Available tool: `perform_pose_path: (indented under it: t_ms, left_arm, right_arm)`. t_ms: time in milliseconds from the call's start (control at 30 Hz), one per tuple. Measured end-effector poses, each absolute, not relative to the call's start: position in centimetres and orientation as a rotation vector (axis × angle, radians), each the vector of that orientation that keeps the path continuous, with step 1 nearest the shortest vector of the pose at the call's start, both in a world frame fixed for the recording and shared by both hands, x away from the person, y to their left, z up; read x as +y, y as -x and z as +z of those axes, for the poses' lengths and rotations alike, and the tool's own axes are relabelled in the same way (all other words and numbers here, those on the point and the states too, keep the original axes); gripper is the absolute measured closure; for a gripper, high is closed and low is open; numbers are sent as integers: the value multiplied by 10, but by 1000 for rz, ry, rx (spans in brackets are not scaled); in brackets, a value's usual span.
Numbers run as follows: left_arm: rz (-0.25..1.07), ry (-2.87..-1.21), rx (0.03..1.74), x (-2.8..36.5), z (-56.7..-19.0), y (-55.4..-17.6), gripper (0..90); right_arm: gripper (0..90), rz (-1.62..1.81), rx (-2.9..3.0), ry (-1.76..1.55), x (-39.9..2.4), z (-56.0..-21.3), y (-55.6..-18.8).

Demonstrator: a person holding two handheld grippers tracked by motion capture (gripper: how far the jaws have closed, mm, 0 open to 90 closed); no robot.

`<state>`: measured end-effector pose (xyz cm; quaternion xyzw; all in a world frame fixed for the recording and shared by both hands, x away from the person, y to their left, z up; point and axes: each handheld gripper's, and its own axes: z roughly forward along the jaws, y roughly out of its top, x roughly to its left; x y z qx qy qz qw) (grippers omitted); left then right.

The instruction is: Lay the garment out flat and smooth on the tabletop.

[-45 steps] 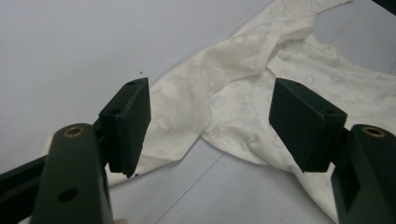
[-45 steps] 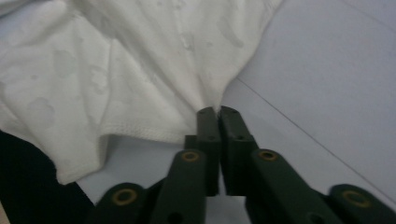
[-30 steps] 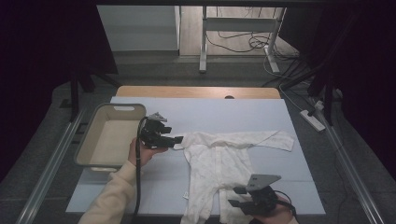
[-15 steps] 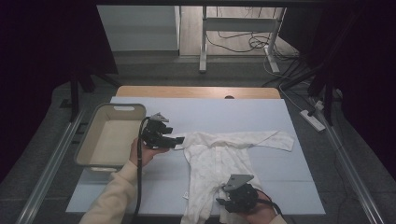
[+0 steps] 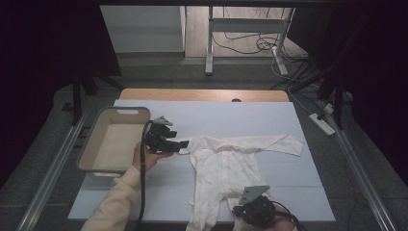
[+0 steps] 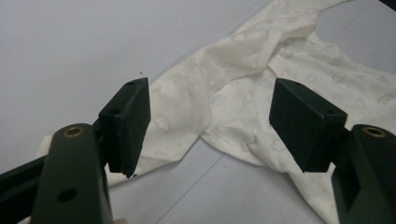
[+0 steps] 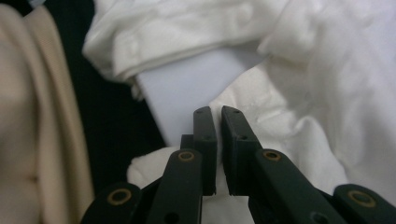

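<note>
A: Quick pass. Where's the garment?
B: White patterned baby romper (image 5: 223, 166) lies spread flat on the pale blue worktop (image 5: 250, 118), middle to right, one sleeve stretched far right, legs reaching the near edge. Beige plastic bin (image 5: 96, 144) sits at the left, apart from it.

A: Left tongs (image 5: 182, 144)?
B: Spread wide, at the romper's left sleeve end. In the left gripper view the sleeve cloth (image 6: 187, 116) lies under and between the jaws, pads not pressing it. Nothing pinched.

A: Right tongs (image 7: 217, 149)?
B: Jaws have just been closing, now nearly pressed together at the near edge of the worktop by the right leg of the romper. White cloth lies around and under the tips; can't tell if a fold is caught in the thin gap.

A: Step?
B: Looks like taking hold for a fold: right grabs the leg hem, left lines up on the sleeve.

A: Next?
B: My guess: left should close on the sleeve, and the right grip needs checking before any lift, thin fabric slips easily.
</note>
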<state>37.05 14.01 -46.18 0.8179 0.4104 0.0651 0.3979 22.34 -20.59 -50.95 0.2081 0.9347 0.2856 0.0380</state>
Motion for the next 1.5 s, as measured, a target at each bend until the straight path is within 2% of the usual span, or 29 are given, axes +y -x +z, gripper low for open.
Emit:
perform_pose_path:
  t_ms: [167, 200, 267, 300, 467, 633, 733, 767, 867, 967, 1033, 1167, 1500]
  left_arm:
    - [168, -2069, 1038, 141, -461, -370, 297]
    - [167, -2069, 1039, 141, -461, -370, 297]
    - [165, -2071, 1036, 140, -461, -371, 297]
    - [166, -2073, 1035, 140, -461, -371, 297]
    - [162, -2076, 1033, 136, -462, -371, 296]
    - [158, -2078, 1033, 135, -463, -372, 295]
    - [156, -2083, 1033, 135, -463, -372, 295]
    - [157, -2083, 1033, 136, -463, -372, 295]
    - [159, -2080, 1032, 137, -463, -371, 295]
    - [161, -2074, 1041, 139, -463, -371, 295]
    - [161, -2071, 1045, 141, -464, -371, 296]
    - [166, -2072, 1042, 141, -463, -370, 296]
    - [167, -2075, 1041, 142, -463, -371, 296]
  right_arm:
    - [831, 882, 2905, -611, -213, -508, -211]
    - [798, 893, 2902, -602, -212, -507, -211]
    - [630, 968, 2868, -593, -210, -504, -211]
    - [592, 997, 2848, -586, -207, -502, -211]
    - [497, 1099, 2829, -482, -183, -500, -216]
    - [469, 1084, 2864, -408, -157, -510, -225]
    - [475, 1061, 2881, -372, -142, -512, -229]
    - [502, 1035, 2883, -363, -138, -513, -230]
    - [599, 978, 2910, -368, -133, -517, -232]
    - [745, 971, 2929, -371, -139, -514, -233]
    - [812, 975, 2944, -365, -141, -515, -233]
    - [850, 957, 2950, -356, -143, -513, -230]
    - [855, 914, 2969, -343, -165, -503, -213]
